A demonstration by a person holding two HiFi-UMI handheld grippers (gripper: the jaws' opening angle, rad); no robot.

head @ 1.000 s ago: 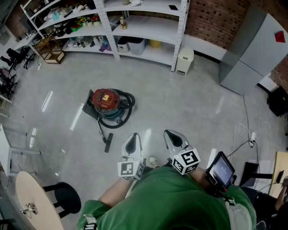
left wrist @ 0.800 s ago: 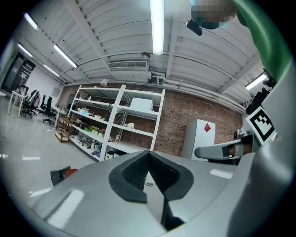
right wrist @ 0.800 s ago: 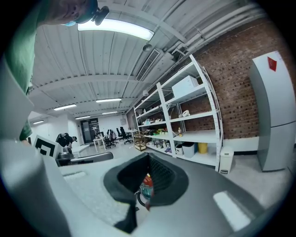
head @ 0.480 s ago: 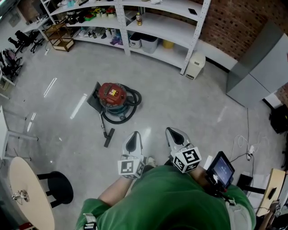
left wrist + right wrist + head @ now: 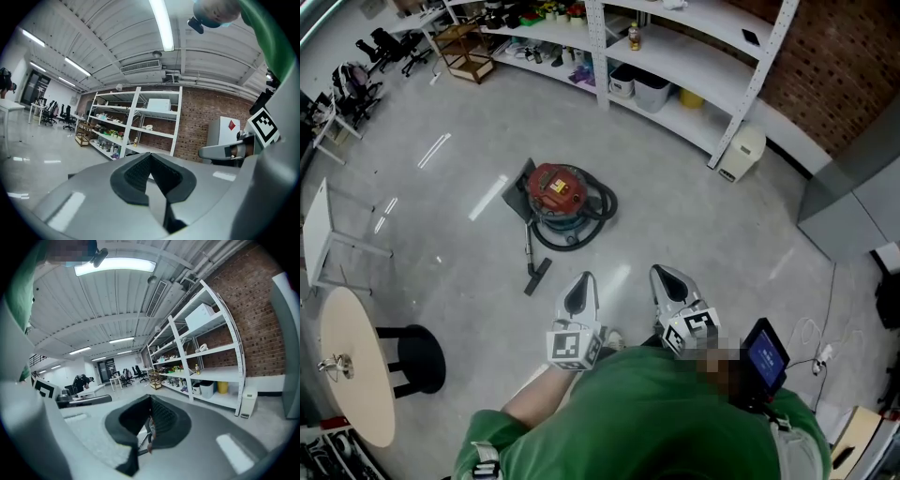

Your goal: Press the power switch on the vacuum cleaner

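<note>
Head view shows red-topped vacuum cleaner (image 5: 558, 187) ringed by hose (image 5: 605, 208).

vacuum cleaner (image 5: 559, 187): lid showing red w/ yellow label patch; body under it reading dark teal
hose (image 5: 602, 208): showing blk
floor nozzle (image 5: 536, 275): showing blk
left gripper (image 5: 581, 281): shell showing lt grey, pads showing blk
right gripper (image 5: 664, 277): likewise showing lt grey shell w/ blk pads
marker cube (image 5: 573, 347): carrying blk-on-white square pattern
shirt (image 5: 647, 422): showing green
floor (image 5: 694, 225): showing pale grey, glossy, w/ white light streaks running across
shelving (image 5: 712, 56): showing white
bin (image 5: 692, 97): on a shelf, showing yellow
wall (image 5: 844, 56): showing red-brown brick pattern
cabinet (image 5: 853, 206): showing mid grey
round table (image 5: 356, 375): showing cream
stool (image 5: 417, 359): showing blk
</note>
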